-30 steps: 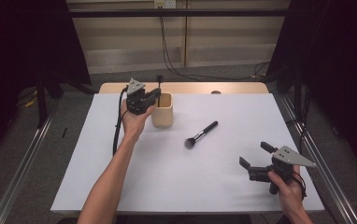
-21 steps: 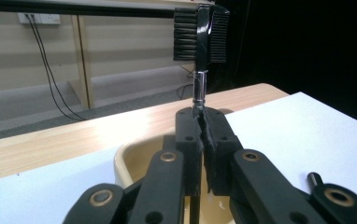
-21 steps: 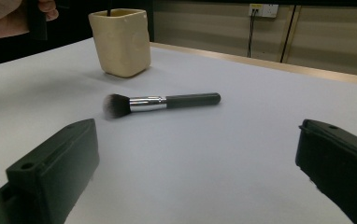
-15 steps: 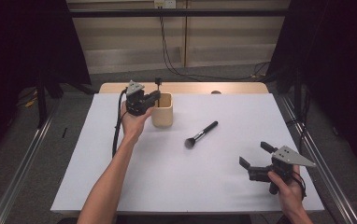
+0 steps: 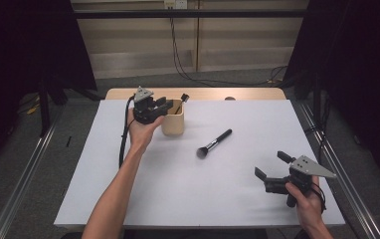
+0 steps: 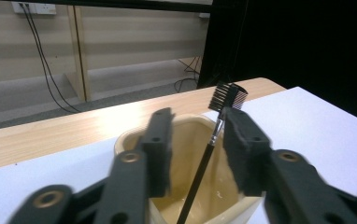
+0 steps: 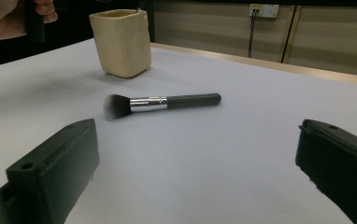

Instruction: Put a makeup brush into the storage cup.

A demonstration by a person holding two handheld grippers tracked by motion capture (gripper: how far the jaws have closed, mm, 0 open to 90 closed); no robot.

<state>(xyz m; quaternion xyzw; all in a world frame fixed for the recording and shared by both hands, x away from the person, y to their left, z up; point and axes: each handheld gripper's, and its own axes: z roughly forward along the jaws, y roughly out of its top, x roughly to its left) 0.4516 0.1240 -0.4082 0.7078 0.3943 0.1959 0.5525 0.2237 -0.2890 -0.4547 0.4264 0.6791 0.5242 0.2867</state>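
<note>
White sheeting covers the worktop (image 5: pixel 178 199), with a strip of bare wood showing along its far edge; beyond that lie grey floor, pale wall panels with hanging cables, and dark curtains at both sides. Metal rails run along the left and right edges.

Near the far left corner stands a cream cup (image 5: pixel 173 119), and a thin comb-headed brush (image 6: pixel 214 140) leans inside it, its bristled head rising above the rim. The left gripper (image 5: pixel 164 104) hangs over the cup's left side. In the left gripper view its jaws straddle the brush handle with a gap on each side, the pads not pressing on it. A second ago those jaws were closed tight on the handle; they have just been opening, and the brush now rests free in the cup. The hand itself has kept its place.

A powder brush (image 5: pixel 214 143) lies flat near the middle of the worktop, bristles toward the near edge, handle angled toward the far right corner, well apart from the cup. It has not shifted.

The right gripper (image 5: pixel 271 167) sits close to the near right corner, jaws spread wide with nothing between them, pointing toward the powder brush; it too is unmoved.

Bare sheet stretches across the near half and along the right edge.
</note>
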